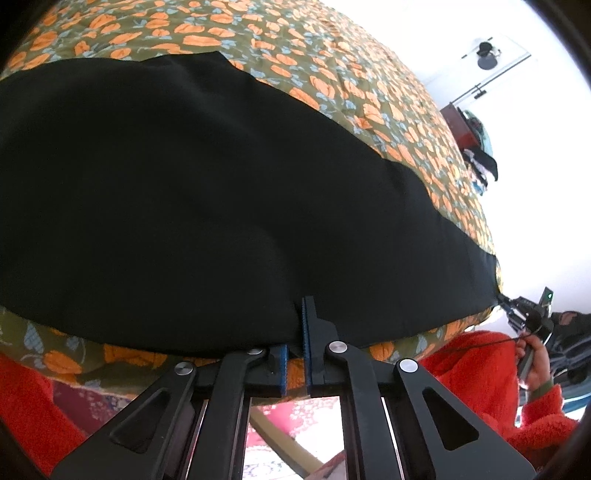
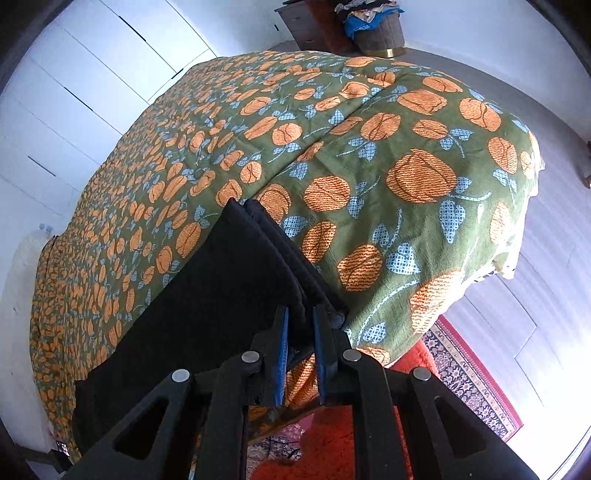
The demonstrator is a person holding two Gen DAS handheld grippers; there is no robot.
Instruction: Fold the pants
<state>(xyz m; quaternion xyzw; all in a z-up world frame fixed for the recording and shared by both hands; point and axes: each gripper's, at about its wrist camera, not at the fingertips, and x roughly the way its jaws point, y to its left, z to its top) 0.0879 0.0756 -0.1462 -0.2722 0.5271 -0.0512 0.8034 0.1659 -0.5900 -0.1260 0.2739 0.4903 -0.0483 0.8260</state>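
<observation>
Black pants (image 1: 184,184) lie lengthwise across a bed's green cover with orange pumpkins (image 1: 332,74). My left gripper (image 1: 300,312) is shut on their near long edge, with the cloth pinched between the blue pads and one finger under the fabric. At the right end of the cloth, my right gripper (image 1: 511,308) holds the corner. In the right wrist view the right gripper (image 2: 301,317) is shut on the layered end of the pants (image 2: 207,295), which run away to the lower left over the cover (image 2: 369,166).
A person's red sleeve (image 1: 487,369) and hand (image 1: 535,365) hold the right tool. White wardrobe doors (image 2: 74,92) stand beyond the bed, with a dresser (image 2: 306,26) and a full laundry basket (image 2: 376,29) at the far end. A patterned rug (image 2: 472,369) covers the floor below.
</observation>
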